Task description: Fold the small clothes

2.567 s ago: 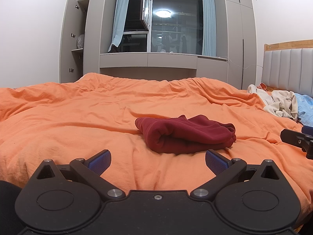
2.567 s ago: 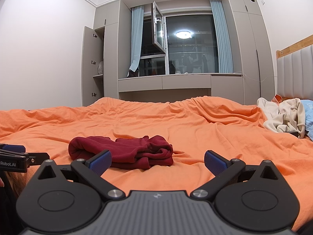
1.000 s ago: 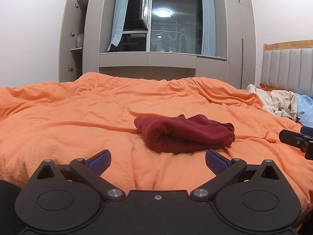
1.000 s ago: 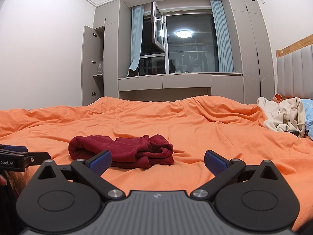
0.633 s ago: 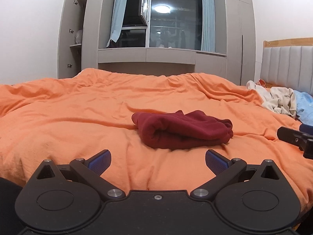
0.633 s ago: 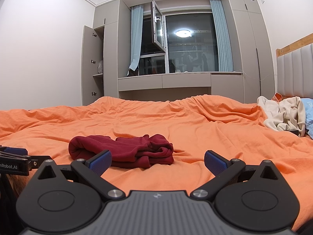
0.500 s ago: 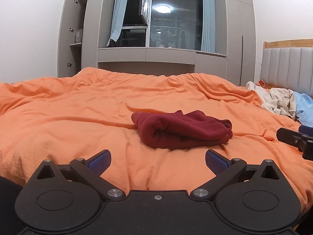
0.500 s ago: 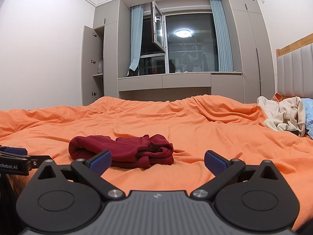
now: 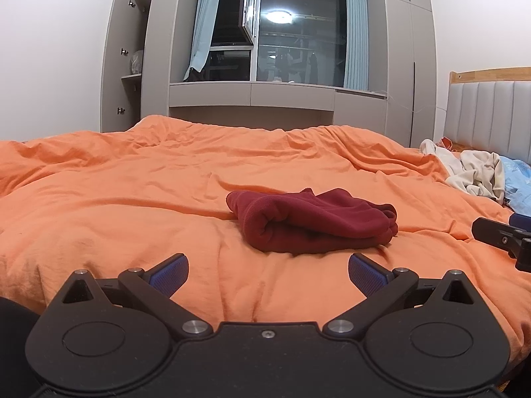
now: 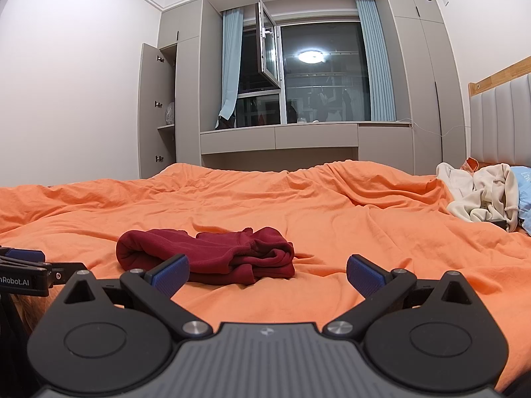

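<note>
Black left gripper (image 9: 268,270) low over orange duvet (image 9: 132,205), blue-padded fingers (image 9: 169,270) spread wide, gripping nothing. Black right gripper (image 10: 267,270) same: fingers wide apart, empty, hovering near bed edge. Dark red folded fleece garment (image 9: 312,220) lying on duvet just ahead of both, touching neither. Cream and light-blue clothes pile (image 10: 481,195) further right by grey padded headboard (image 9: 491,116). Grey built-in wardrobe (image 10: 156,109) with open door and dark window (image 10: 315,76) at far wall.
</note>
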The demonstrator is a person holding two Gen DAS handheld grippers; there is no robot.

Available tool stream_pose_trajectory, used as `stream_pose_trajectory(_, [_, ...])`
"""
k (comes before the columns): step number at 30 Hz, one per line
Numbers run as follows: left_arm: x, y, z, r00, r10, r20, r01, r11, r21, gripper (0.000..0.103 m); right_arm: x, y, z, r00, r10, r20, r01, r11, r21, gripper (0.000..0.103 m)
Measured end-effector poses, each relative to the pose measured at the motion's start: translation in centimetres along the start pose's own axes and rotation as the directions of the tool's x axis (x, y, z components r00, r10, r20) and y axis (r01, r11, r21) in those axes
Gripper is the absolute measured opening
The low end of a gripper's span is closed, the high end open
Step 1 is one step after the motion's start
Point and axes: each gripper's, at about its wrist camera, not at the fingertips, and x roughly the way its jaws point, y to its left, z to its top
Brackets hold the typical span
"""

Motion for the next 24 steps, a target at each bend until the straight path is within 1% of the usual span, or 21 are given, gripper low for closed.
stream_pose_trajectory(24, [0.04,0.07,0.05,1.0,0.008,-0.003,-0.008,1.0,0.007,0.102,0.0,0.04,0.08,1.0,0.0,-0.001,0.0,1.0,0.0,0.103])
